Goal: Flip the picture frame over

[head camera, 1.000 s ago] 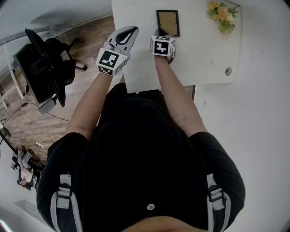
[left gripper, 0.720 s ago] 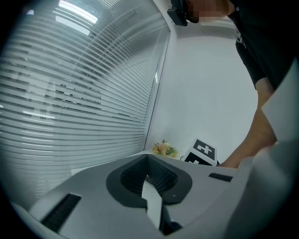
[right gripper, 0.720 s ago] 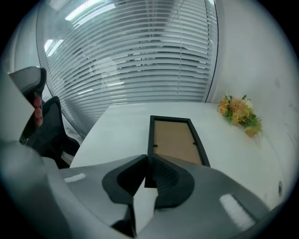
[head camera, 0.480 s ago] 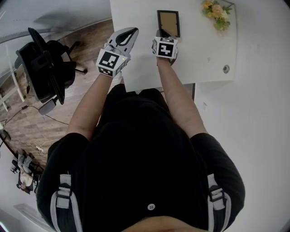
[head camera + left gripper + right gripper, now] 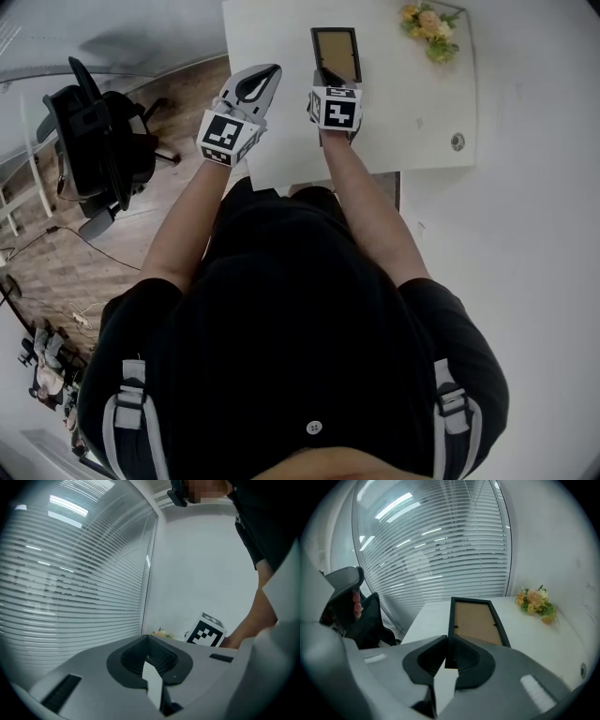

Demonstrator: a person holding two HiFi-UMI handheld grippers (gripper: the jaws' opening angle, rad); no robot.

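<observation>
Looking down from the head view, I saw the person's black shirt (image 5: 300, 328) closest, with both bare forearms reaching out to the near edge of the white table (image 5: 403, 94). The left gripper (image 5: 270, 71) hung over the table's left edge, apart from everything on it. In its own view its jaws were pressed together (image 5: 149, 641) with nothing between them. The marker cube (image 5: 206, 631) of the other gripper showed just beyond them.

The right gripper (image 5: 323, 79) sat beside it, to the right and pointing steeply down. In its own view the jaws were nearly closed (image 5: 447, 644) and clamped on the picture frame (image 5: 476, 620). They pinched the black rim at its near left corner.

The picture frame (image 5: 336, 54) ran away from the jaws toward the far side of the table, with its brown backing board facing up and small clips at the sides. Its near end was in the grip. Whether the far end touched the table top, I could not tell.

Farther off, a small bunch of yellow and pink flowers (image 5: 536, 603) lay near the table's far right corner, well apart from the frame. A round grommet (image 5: 457, 142) sat in the table's right side. A black office chair (image 5: 89, 141) stood on the wood floor (image 5: 187, 84) to the left. Slatted window blinds (image 5: 440, 550) filled the background.
</observation>
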